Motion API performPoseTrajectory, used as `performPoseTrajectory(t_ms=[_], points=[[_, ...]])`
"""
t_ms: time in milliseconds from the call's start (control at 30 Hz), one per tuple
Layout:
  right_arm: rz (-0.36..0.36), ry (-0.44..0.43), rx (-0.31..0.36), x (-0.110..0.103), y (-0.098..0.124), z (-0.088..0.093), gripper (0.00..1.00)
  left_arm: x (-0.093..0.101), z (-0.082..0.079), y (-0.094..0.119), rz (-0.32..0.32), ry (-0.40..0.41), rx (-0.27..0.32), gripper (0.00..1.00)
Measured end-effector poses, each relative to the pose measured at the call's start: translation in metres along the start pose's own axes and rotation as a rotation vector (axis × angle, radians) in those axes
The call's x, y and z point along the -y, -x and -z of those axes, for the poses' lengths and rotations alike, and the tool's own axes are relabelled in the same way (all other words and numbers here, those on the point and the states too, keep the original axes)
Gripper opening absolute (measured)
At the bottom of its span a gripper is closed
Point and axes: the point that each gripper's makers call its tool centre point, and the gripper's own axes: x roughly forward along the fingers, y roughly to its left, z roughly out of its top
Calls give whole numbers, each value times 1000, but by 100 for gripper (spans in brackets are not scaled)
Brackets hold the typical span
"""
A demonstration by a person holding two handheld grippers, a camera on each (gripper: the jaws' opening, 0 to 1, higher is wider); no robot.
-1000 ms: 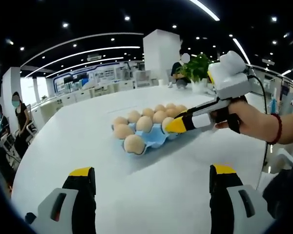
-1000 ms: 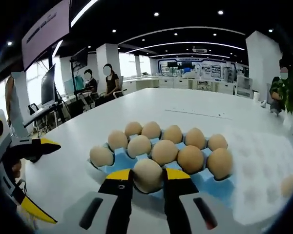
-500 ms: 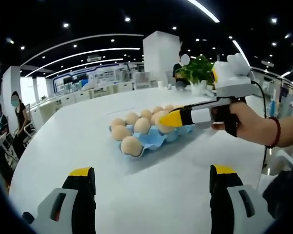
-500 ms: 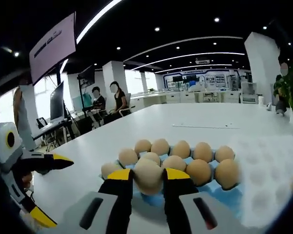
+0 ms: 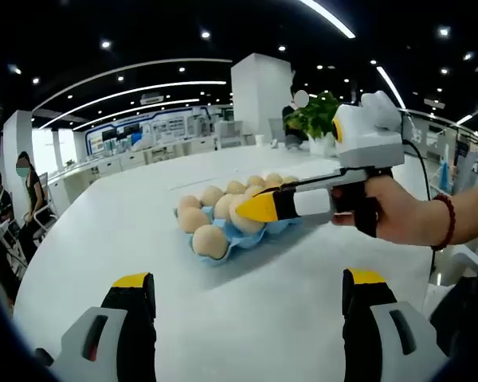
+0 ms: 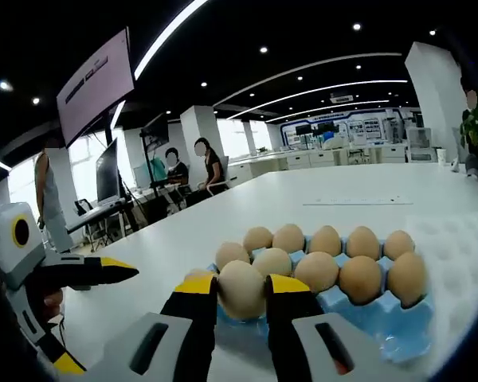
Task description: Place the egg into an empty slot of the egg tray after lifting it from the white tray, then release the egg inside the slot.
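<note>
- No readable writing or brand marks.
- Right gripper (image 6: pixel 240 288): fingers clenched on the egg (image 6: pixel 240 290), held over the blue egg tray (image 6: pixel 398 334), near edge.
- Left gripper (image 5: pixel 247 280): fingers spread, holding nothing, above bare white surface (image 5: pixel 247 294).
- White tray (image 6: pixel 462 239) lies beside the egg tray.

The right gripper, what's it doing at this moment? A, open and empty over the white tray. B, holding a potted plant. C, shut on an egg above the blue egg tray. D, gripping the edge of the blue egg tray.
C: in the right gripper view the right gripper has its two yellow-tipped jaws closed against the sides of an egg, held up just in front of the blue egg tray.
</note>
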Motion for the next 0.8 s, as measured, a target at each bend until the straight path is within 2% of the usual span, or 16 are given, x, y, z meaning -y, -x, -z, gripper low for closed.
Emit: performPoseTrajectory(t_ms=[267, 433, 633, 800], points=[[9, 30, -42, -2, -7, 14, 24, 5, 0, 0, -2, -14, -7, 100], [-2, 50, -36, -1, -6, 13, 25, 8, 1, 0, 4, -10, -3, 99], [-13, 97, -40, -7, -7, 14, 31, 16, 2, 1, 3, -4, 2, 100], [-12, 113, -12, -8, -3, 7, 35, 6, 0, 4, 7, 13, 23, 100]])
